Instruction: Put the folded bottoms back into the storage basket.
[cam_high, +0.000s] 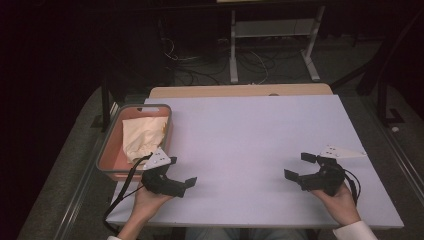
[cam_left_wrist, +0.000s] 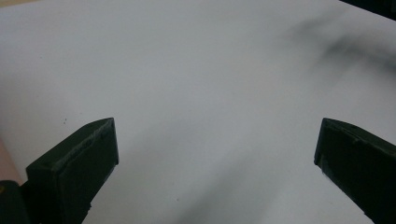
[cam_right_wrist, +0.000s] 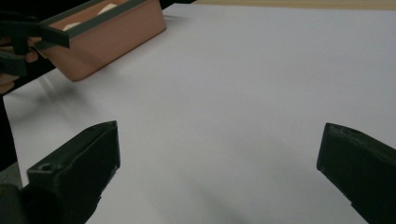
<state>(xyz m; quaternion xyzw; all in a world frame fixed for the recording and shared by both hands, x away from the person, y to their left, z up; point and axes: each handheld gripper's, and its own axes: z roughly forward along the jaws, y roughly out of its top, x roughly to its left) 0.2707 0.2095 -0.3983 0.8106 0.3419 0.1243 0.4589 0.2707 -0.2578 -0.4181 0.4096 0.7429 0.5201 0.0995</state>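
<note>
High view: you hold the left gripper (cam_high: 181, 171) near the front left of the flat white table top (cam_high: 250, 145), its jaws spread wide with nothing between them. Your left hand (cam_high: 149, 199) grips it from below. Just behind those jaws, at the table's left edge, sits the salmon-pink rectangular plastic bin with a grey rim (cam_high: 166, 117); a crumpled cream cloth bag (cam_high: 141, 136) lies inside it. The gripper's grey three-cornered plate overlaps the bin's near corner from this angle; contact cannot be confirmed.

Your right gripper (cam_high: 300, 166) stands at the front right, held by your right hand (cam_high: 341, 198), jaws likewise spread and empty. The two grippers are well apart.

Left gripper view: bare white surface lies between and beyond the open jaws.

Right gripper view: the bin (cam_right_wrist: 116, 32) lies far ahead and to the left of the fingers (cam_right_wrist: 74, 168).
</note>
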